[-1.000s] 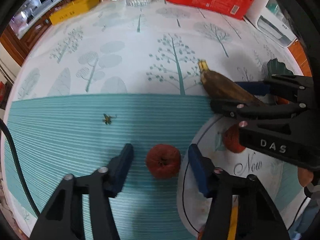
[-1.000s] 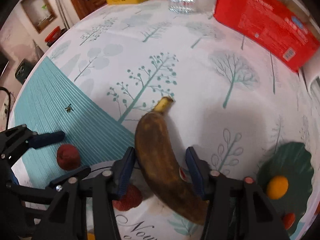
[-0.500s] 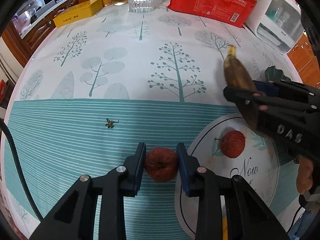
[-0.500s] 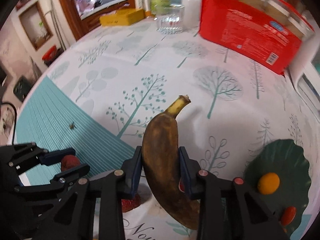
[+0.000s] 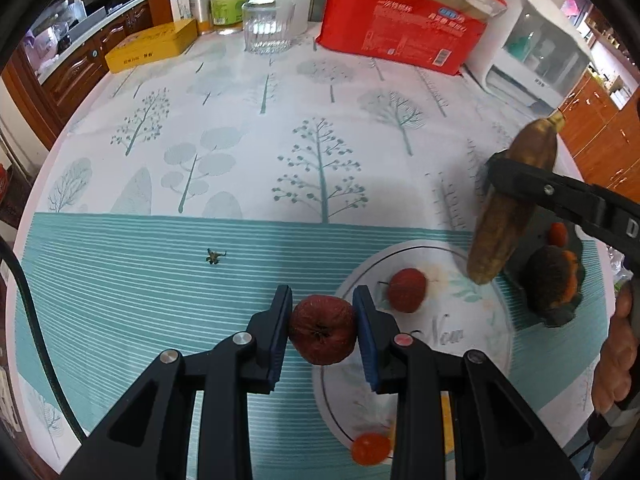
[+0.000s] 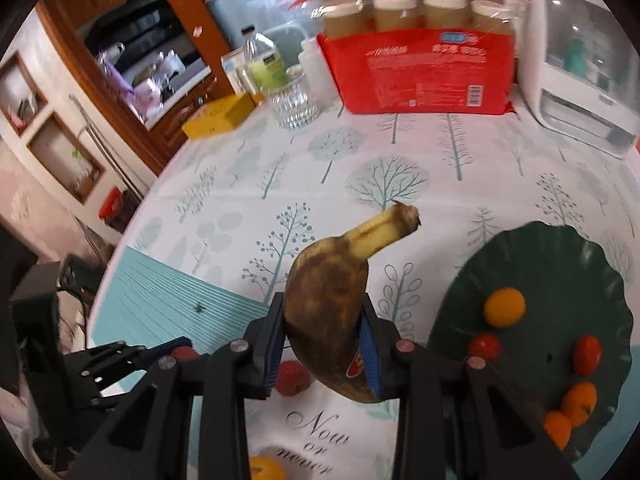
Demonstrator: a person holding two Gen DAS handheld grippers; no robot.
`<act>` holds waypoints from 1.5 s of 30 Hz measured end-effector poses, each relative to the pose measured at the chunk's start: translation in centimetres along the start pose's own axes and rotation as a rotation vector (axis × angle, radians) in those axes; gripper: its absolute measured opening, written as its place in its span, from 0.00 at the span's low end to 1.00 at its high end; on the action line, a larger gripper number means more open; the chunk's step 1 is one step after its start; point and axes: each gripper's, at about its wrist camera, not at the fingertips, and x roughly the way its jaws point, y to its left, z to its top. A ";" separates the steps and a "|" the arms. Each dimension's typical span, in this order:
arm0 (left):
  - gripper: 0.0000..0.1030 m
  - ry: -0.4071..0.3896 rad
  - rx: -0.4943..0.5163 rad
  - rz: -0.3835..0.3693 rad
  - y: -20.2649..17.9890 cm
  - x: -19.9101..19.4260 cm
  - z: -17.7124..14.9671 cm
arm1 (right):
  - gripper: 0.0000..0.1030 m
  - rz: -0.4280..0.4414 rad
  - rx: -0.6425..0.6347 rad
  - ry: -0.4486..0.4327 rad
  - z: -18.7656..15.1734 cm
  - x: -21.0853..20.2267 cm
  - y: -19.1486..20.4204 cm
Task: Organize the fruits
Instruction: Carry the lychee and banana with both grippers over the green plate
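**Two fruits pinched at once, both headed for a dish**

Two grips are live. The left gripper (image 5: pixel 322 330) has its fingers (image 5: pixel 278 336) pressed on a wrinkled dark-red fruit (image 5: pixel 322 330), which hangs just off the near-left rim of the white plate (image 5: pixel 486 364). The right gripper (image 6: pixel 325 344) pinches a browned banana (image 6: pixel 328 304) across its lower belly, stem end pointing up and away; it hangs beyond the white plate, toward the dark green leaf-shaped dish (image 6: pixel 552 272).

My judgement: the step in hand is carrying each fruit to its dish. The banana is soft and overripe, so avoid squeezing harder; its long free end will want to swing, so keep the wrist steady and lower it flat before letting go. Choose a bare patch of the green dish, away from the orange fruit (image 6: pixel 504 306) and small red ones (image 6: pixel 485 346) lying there. For the red fruit, bring it over the white plate beside the lychee-like fruit (image 5: pixel 407 290), set it down touching the plate, then spread the fingers so it cannot roll off.
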 end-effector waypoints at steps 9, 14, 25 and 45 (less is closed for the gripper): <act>0.29 -0.062 0.085 -0.048 -4.8 -3.8 1.2 | 0.32 0.034 0.080 -0.103 -0.7 -7.6 -2.3; 0.29 -0.112 0.161 -0.082 -9.3 -5.0 3.2 | 0.33 0.011 0.148 -0.125 -0.9 -9.6 -5.0; 0.29 -0.178 0.242 -0.086 -16.9 -2.4 10.3 | 0.32 0.137 0.515 -0.122 -1.5 -7.3 -14.2; 0.29 0.023 0.328 -0.127 -23.5 9.2 11.1 | 0.46 0.037 0.895 -0.041 -4.2 -2.5 -23.1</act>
